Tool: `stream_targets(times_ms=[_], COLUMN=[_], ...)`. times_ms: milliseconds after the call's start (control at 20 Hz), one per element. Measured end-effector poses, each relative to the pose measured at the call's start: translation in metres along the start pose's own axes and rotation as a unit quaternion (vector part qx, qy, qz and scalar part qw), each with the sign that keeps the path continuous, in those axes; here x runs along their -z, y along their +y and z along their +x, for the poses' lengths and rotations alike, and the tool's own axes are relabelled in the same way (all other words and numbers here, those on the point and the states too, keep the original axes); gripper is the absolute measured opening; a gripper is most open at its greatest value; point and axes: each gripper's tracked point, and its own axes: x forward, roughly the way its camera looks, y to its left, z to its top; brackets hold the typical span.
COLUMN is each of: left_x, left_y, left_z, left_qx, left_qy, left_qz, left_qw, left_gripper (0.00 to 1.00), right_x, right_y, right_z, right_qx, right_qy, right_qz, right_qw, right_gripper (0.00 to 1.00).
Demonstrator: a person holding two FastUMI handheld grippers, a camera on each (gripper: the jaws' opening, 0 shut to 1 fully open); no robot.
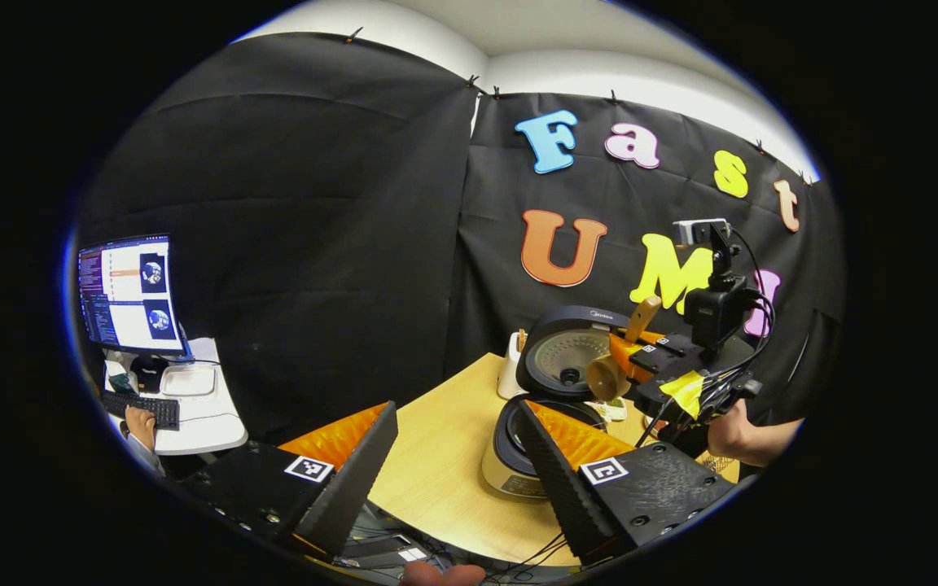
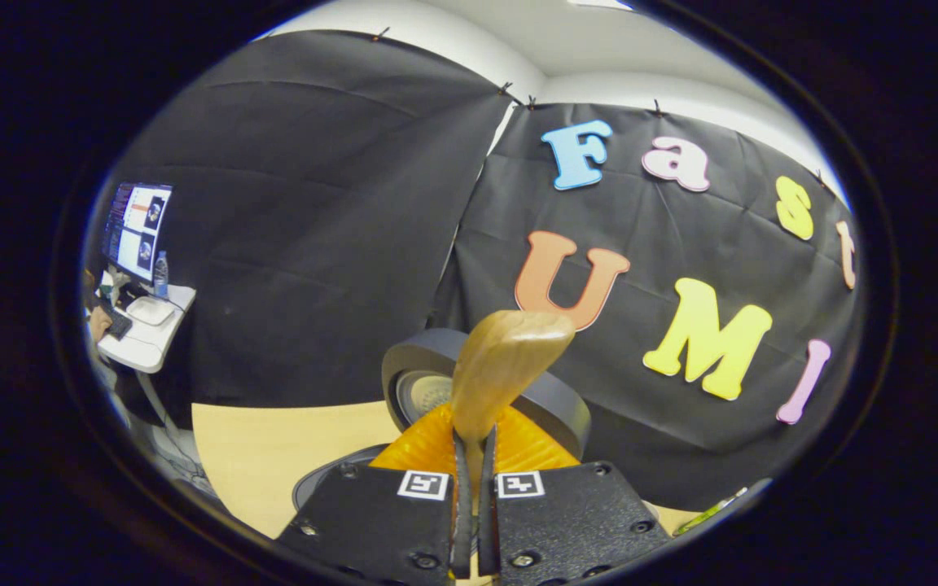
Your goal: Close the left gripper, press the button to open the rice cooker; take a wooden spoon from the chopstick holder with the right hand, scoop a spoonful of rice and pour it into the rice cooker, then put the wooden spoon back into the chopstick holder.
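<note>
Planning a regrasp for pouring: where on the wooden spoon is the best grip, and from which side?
Grip the wooden spoon on its narrow handle, from the end away from the bowl, fingers on its flat faces, as the right gripper does; its bowl stays free over the rice cooker.

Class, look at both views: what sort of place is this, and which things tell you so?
Probably a recording booth set up as a mock kitchen: black cloth walls, a rice cooker open on a wooden table, and a monitor at a side desk.
</note>
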Motion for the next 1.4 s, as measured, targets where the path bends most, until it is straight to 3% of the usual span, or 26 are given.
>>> stream_targets(times_ms=[300,450,750,1100,1400], left_x=[-0.001,-0.002,0.000,0.005,0.009], left_y=[-0.005,-0.034,-0.105,-0.188,-0.223], left_z=[0.001,-0.001,0.007,0.020,0.034], left_qx=[0.013,0.034,0.098,0.165,0.169], left_qy=[-0.002,0.000,-0.002,-0.004,-0.003], left_qz=[0.007,0.017,0.048,0.067,0.075], left_qw=[1.000,0.999,0.994,0.984,0.983], left_gripper=[0.95,0.95,0.95,0.95,0.95], right_x=[-0.012,-0.016,0.003,0.088,0.187], right_y=[-0.024,-0.047,-0.134,-0.275,-0.368], right_z=[-0.015,-0.035,-0.096,-0.190,-0.248], right_qx=[0.007,0.014,0.081,0.216,0.299], right_qy=[-0.008,-0.012,-0.016,0.007,0.062], right_qz=[0.094,0.150,0.233,0.264,0.290], right_qw=[0.996,0.989,0.969,0.940,0.907], right_gripper=[0.10,0.08,0.08,0.08,0.08])
